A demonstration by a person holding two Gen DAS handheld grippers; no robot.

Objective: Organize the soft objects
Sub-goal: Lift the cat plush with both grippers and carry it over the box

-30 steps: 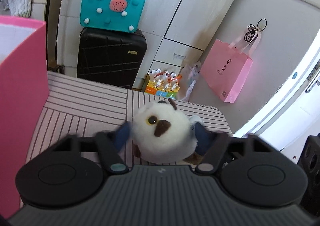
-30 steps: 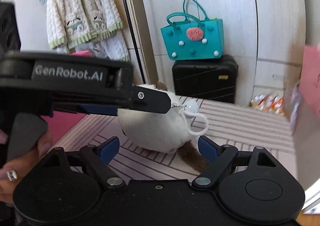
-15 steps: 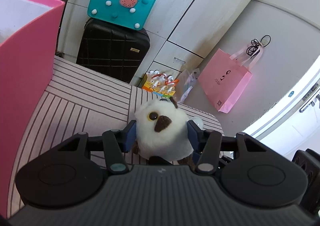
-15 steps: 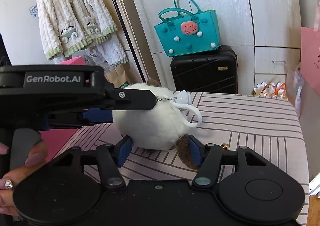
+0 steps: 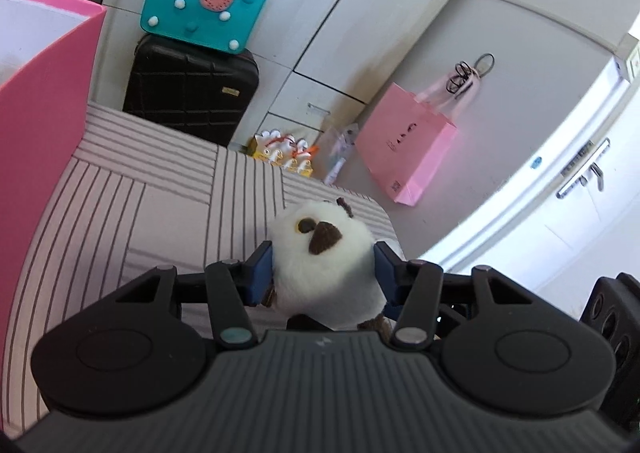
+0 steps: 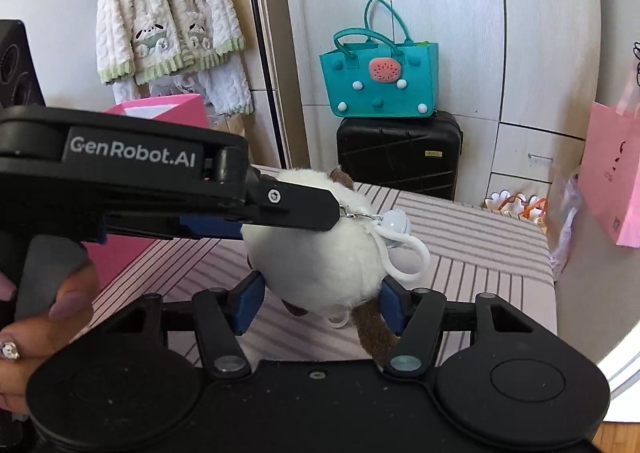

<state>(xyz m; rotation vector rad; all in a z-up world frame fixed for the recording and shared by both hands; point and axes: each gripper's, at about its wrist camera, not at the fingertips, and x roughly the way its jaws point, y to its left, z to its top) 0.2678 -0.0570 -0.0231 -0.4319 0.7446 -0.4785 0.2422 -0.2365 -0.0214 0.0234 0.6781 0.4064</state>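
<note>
Both grippers, left gripper (image 5: pixel 323 273) and right gripper (image 6: pixel 321 303), are clamped on plush owl (image 5: pixel 324 257) | keyring loop (image 6: pixel 404 253) dangles, could be snagged | pink box (image 5: pixel 44 125) rim could be clipped.

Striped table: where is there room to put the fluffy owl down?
The striped table is bare between the pink box and the owl; also bare toward the black suitcase. It is crowded right around the owl, squeezed by both grippers.
</note>
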